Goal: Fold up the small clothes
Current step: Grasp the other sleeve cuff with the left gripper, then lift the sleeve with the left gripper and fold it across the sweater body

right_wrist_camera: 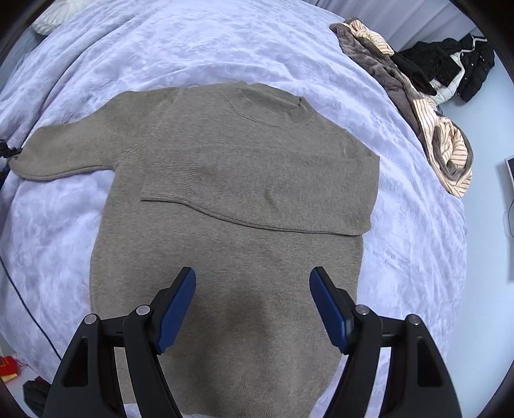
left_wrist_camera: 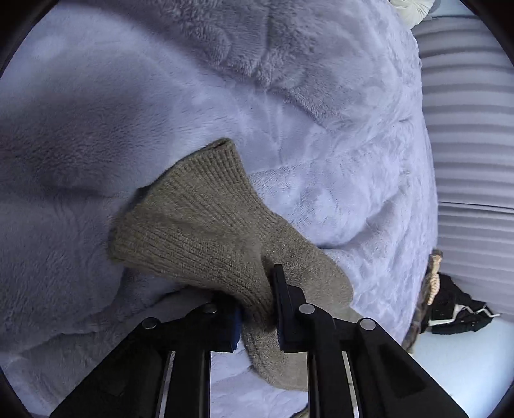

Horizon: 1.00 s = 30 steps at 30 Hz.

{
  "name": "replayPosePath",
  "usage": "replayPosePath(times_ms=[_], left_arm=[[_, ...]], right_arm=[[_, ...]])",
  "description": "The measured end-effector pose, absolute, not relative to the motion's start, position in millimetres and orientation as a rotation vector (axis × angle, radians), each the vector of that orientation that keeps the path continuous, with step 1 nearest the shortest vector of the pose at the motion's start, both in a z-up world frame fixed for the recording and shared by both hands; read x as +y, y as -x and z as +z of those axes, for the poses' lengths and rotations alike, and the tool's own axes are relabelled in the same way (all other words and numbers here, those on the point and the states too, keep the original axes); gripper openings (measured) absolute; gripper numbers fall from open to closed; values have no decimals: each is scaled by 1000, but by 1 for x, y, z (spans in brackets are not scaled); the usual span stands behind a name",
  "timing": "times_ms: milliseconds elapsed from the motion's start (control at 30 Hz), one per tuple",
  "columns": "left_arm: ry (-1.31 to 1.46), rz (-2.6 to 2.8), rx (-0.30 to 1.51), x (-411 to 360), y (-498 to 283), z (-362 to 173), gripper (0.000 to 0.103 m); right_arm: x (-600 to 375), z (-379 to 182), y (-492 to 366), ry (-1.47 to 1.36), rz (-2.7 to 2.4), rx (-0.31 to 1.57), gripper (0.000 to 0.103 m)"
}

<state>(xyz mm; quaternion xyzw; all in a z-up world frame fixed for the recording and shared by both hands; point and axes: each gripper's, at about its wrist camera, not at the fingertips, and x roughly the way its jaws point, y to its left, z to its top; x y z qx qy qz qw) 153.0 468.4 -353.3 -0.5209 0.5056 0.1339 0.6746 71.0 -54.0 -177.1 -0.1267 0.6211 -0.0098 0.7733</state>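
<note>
A small brown-grey knit sweater [right_wrist_camera: 231, 205] lies flat on a pale lilac fleece blanket [right_wrist_camera: 414, 225]. One sleeve is folded across the chest; the other sleeve stretches out to the left. My left gripper [left_wrist_camera: 257, 318] is shut on the cuff end of that outstretched sleeve [left_wrist_camera: 199, 222], and it shows at the far left edge of the right wrist view [right_wrist_camera: 6, 152]. My right gripper [right_wrist_camera: 252, 308] is open and empty, hovering over the sweater's lower body near the hem.
A heap of brown and striped clothes [right_wrist_camera: 427, 122] and a black garment [right_wrist_camera: 449, 67] lie at the blanket's far right edge. A white pillow [left_wrist_camera: 411, 9] sits at the far end. A red item [right_wrist_camera: 9, 366] lies on the floor at lower left.
</note>
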Motion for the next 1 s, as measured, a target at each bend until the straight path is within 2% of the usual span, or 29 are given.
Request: replayPosePath(times_ms=[100, 300, 533, 1000], left_arm=[[1046, 338, 1129, 456, -156, -328, 11], [759, 452, 1245, 427, -173, -298, 11], [493, 396, 1214, 360, -180, -242, 11], [304, 430, 1237, 259, -184, -193, 11]], right_arm=[[-46, -167, -66, 296, -15, 1331, 76], [-49, -143, -60, 273, -45, 1289, 76], [-72, -137, -57, 225, -71, 1321, 76], [-102, -144, -57, 168, 22, 1319, 76]])
